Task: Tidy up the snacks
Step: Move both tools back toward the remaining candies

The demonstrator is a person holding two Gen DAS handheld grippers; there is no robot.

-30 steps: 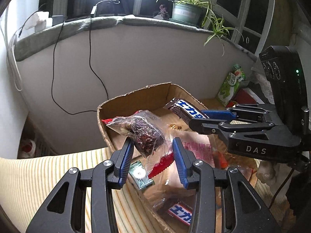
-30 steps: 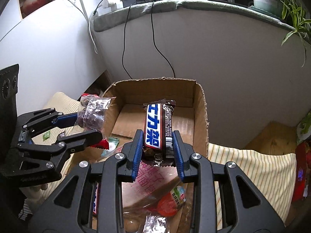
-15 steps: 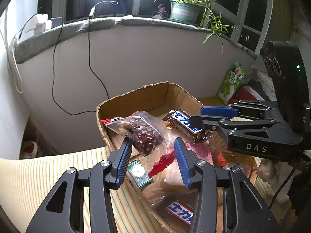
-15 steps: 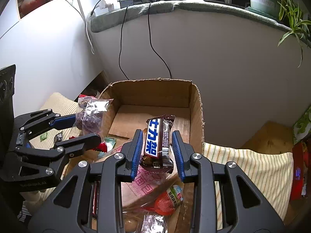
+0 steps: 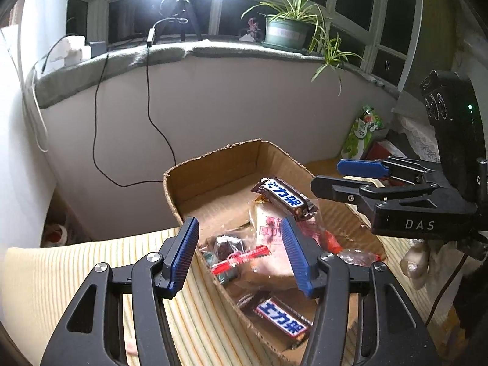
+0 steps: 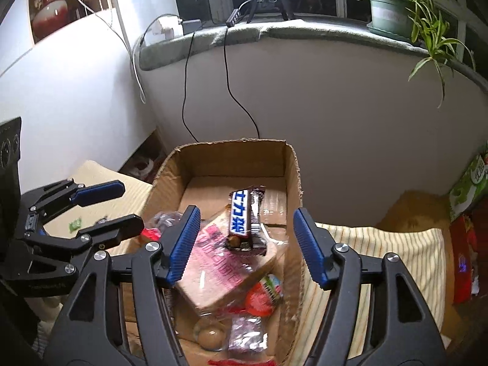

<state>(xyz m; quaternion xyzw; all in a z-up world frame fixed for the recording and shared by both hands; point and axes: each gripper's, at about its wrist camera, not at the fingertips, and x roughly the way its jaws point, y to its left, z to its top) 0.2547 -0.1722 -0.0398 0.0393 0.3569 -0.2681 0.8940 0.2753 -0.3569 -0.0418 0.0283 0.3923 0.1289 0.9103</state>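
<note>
An open cardboard box on a striped cloth holds several snacks. A brown chocolate bar with blue lettering lies on a pink packet inside it. A clear bag of dark snacks with a red seal lies by the box's left wall. A second chocolate bar is at the near end. My left gripper hangs above the bag, jaws opening, nothing between the pads. My right gripper hangs above the bar, jaws opening, pads clear of it.
A striped cloth lies under the box. A small green sweet rests on it at the left. A green packet and red boxes stand at the right. Cables hang down the wall behind, under a potted plant.
Both grippers opened and let go. The chocolate bar dropped onto the pink packet, and the clear bag dropped into the box. Both grippers rose a little.
</note>
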